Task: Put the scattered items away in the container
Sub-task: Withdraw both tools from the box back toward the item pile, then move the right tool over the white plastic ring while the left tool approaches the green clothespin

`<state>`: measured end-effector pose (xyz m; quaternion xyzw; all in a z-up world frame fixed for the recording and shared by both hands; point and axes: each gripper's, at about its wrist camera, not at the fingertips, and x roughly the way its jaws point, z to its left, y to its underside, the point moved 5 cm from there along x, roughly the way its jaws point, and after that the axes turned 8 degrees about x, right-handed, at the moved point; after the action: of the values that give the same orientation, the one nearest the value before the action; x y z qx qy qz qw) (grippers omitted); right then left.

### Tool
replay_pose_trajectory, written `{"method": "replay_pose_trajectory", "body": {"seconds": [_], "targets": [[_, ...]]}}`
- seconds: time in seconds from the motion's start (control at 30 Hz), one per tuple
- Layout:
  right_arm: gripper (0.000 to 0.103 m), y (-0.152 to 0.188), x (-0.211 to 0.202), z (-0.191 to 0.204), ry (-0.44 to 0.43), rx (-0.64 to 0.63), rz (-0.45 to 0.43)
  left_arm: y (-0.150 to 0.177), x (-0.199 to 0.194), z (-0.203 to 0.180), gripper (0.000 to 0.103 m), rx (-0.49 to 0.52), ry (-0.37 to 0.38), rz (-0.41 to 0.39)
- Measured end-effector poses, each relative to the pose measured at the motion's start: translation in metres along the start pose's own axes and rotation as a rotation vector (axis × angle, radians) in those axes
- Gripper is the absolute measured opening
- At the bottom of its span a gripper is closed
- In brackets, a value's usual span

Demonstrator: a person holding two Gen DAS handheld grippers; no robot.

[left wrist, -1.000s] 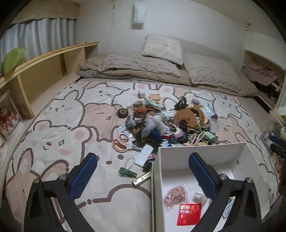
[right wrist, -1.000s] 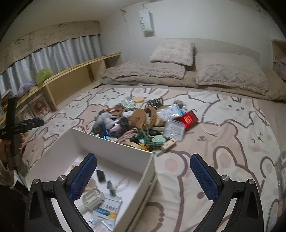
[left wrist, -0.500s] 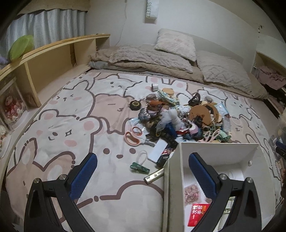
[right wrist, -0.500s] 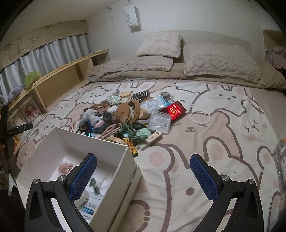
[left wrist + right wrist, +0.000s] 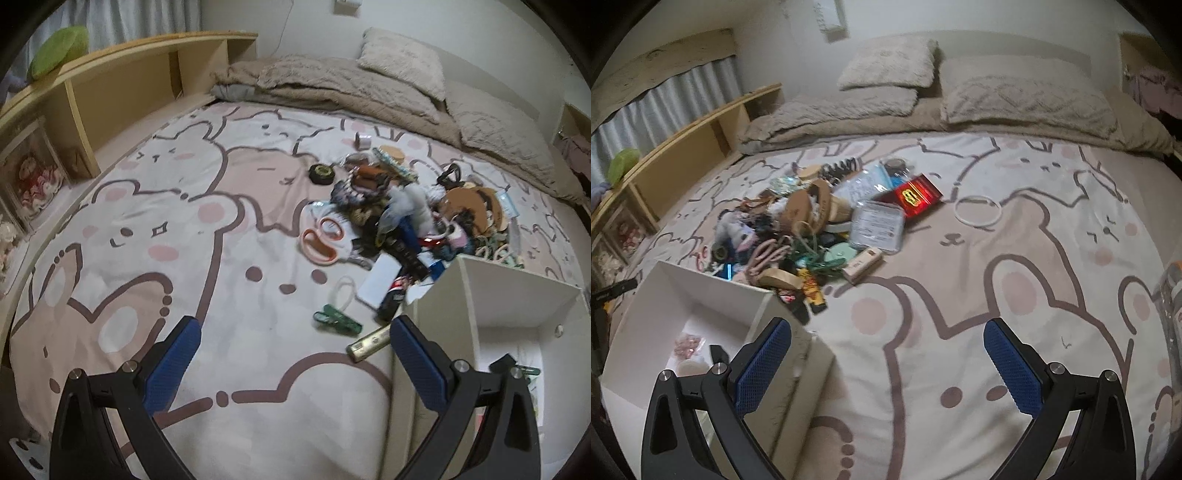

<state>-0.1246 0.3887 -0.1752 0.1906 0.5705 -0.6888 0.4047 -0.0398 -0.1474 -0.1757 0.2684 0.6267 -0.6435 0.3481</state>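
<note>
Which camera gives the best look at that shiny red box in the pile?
The right wrist view: the red box lies unobstructed at the pile's far edge, its gold emblem readable, beside a clear plastic case. In the left wrist view I cannot pick it out; the heap hides that side.

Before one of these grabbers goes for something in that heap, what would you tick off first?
1. Left hand-held gripper open and empty: ok.
2. Right hand-held gripper open and empty: ok.
3. White box open with room inside: ok.
4. Easy loose targets apart from the pile: ok; green clip and white ring lie alone on the blanket.
5. Scissors free of the pile: cannot tell, blades run under it.
6. View sharp enough to aim: not ok, both are slightly blurred.
</note>
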Motion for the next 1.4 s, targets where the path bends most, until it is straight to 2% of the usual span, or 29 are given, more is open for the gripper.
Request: {"method": "replay_pose_trajectory", "body": {"seconds": [0.23,0.47,0.77,1.0,1.27,1.4], "targets": [[0.103,-0.008,0.025,-0.02,0.055,0.018,0.059,0.01,0.028,0.007,0.103,-0.007,0.01,0.04],[0.103,-0.014,0.054,-0.032,0.093,0.045,0.114,0.004,0.05,0.008,0.103,-0.008,0.034,0.055],[0.103,-0.026,0.095,-0.045,0.132,0.105,0.163,-0.007,0.085,-0.002,0.103,0.07,0.057,0.095],[0.103,-0.047,0.12,-0.054,0.167,0.139,0.147,-0.016,0.109,-0.008,0.103,0.124,0.027,0.145],[0.103,-0.071,0.145,-0.068,0.291,0.119,0.11,-0.019,0.136,-0.019,0.103,0.195,-0.007,0.232],[0.103,-0.083,0.16,-0.076,0.366,0.049,0.115,-0.021,0.147,-0.019,0.103,0.214,-0.019,0.261]]}}
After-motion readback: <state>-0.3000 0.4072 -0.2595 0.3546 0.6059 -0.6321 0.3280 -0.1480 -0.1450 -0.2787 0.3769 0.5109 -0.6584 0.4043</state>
